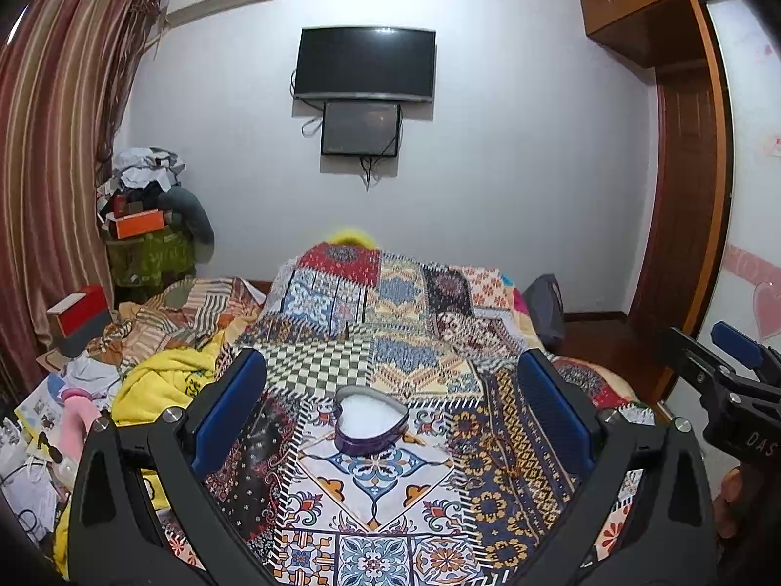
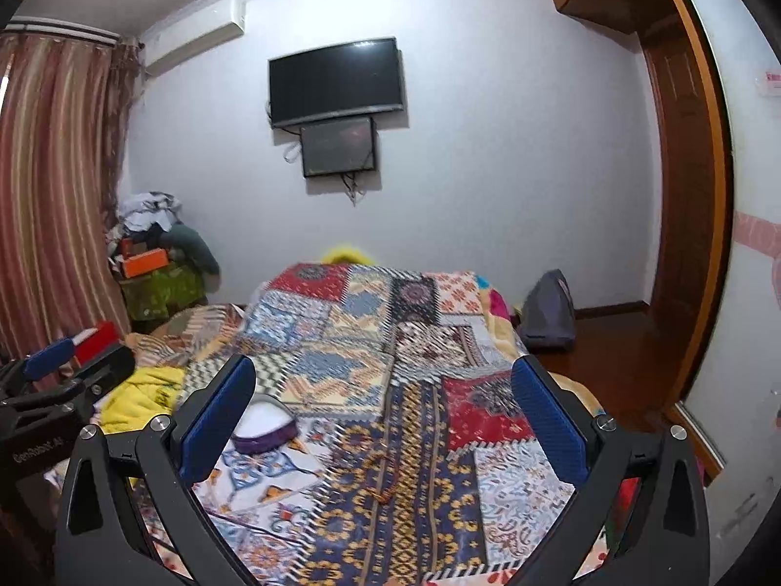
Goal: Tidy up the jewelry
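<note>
Heart-shaped box [image 1: 371, 422], lid off, sits on the patchwork bedspread [image 1: 420, 342], white lining showing, nothing in it afaict. Thin beaded strand [image 2: 385, 488], prob. a necklace, lies on the blue-yellow patch w/ the right gripper [image 2: 383, 420] over it. Left gripper [image 1: 390, 405] frames the box. Both jaws spread wide, empty. So barely started; loading's all left. Strand is blurry, box half-hidden in the right view.

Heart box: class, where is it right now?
The heart box sits open on the patchwork cloth, centred ahead of the left gripper; in the right view it lies lower left.
</note>
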The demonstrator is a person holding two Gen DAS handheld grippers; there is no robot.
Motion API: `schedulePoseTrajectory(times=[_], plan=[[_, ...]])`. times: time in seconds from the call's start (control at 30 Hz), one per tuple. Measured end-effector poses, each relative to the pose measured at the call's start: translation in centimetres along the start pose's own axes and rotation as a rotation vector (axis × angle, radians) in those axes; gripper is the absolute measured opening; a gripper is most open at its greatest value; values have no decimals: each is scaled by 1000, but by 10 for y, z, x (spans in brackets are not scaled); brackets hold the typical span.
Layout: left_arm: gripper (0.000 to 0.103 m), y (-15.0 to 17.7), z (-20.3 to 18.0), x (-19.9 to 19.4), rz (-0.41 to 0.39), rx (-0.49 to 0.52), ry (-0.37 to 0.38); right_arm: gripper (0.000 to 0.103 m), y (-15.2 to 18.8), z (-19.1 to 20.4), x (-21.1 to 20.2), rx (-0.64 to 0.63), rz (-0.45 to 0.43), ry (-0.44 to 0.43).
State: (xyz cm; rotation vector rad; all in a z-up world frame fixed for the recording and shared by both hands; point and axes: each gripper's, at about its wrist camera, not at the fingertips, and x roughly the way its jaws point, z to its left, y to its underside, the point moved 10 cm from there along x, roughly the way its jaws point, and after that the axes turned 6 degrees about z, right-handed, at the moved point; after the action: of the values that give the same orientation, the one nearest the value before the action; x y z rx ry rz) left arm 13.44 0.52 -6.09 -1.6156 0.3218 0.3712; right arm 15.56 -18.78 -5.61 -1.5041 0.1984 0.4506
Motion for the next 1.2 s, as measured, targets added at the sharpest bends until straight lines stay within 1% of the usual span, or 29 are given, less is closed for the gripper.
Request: schedulePoseTrajectory(times=[0.07, 0.17, 0.27, 0.37, 0.47, 0.57, 0.67, 0.73, 0.8, 0.87, 0.9, 0.97, 1.0, 1.07, 1.1, 1.13, 1.17, 1.2], plan=[[103, 8, 1, 11, 26, 3, -4, 103, 6, -8, 6, 3, 20, 17], [103, 22, 4, 30, 76, 20, -20, 103, 18, -25, 21, 21, 72, 38], [103, 41, 4, 51, 139, 38, -25, 103, 29, -37, 33, 28, 118, 54], [103, 65, 1, 76, 227, 47, 1, 103, 42, -44, 42, 3, 167, 77], [103, 83, -1, 94, 289, 65, 2, 103, 56, -47, 53, -40, 225, 89], [102, 103, -4, 114, 354, 76, 16, 103, 70, -43, 62, -72, 266, 67], [92, 121, -9, 130, 426, 69, 47, 103, 81, -33, 72, -93, 303, 23], [89, 131, -11, 140, 470, 50, 71, 102, 89, -25, 79, -92, 332, -23], [89, 138, -12, 146, 498, 33, 89, 97, 97, -18, 88, -89, 366, -69], [88, 143, -13, 150, 517, 26, 108, 86, 103, -11, 98, -92, 391, -96], [88, 146, -13, 152, 524, 24, 115, 83, 109, -6, 102, -97, 417, -120], [86, 149, -14, 155, 534, 25, 121, 68, 116, 0, 109, -99, 450, -157], [84, 151, -14, 157, 539, 27, 123, 65, 121, 4, 113, -95, 475, -187], [78, 154, -14, 160, 548, 31, 124, 53, 129, 12, 118, -88, 518, -235], [77, 156, -13, 161, 553, 32, 126, 50, 134, 16, 121, -88, 538, -254], [73, 157, -12, 161, 557, 32, 130, 45, 139, 21, 124, -95, 561, -275], [70, 158, -12, 161, 561, 32, 134, 42, 143, 25, 126, -99, 579, -290], [69, 160, -12, 161, 567, 33, 142, 41, 147, 29, 128, -101, 595, -306]])
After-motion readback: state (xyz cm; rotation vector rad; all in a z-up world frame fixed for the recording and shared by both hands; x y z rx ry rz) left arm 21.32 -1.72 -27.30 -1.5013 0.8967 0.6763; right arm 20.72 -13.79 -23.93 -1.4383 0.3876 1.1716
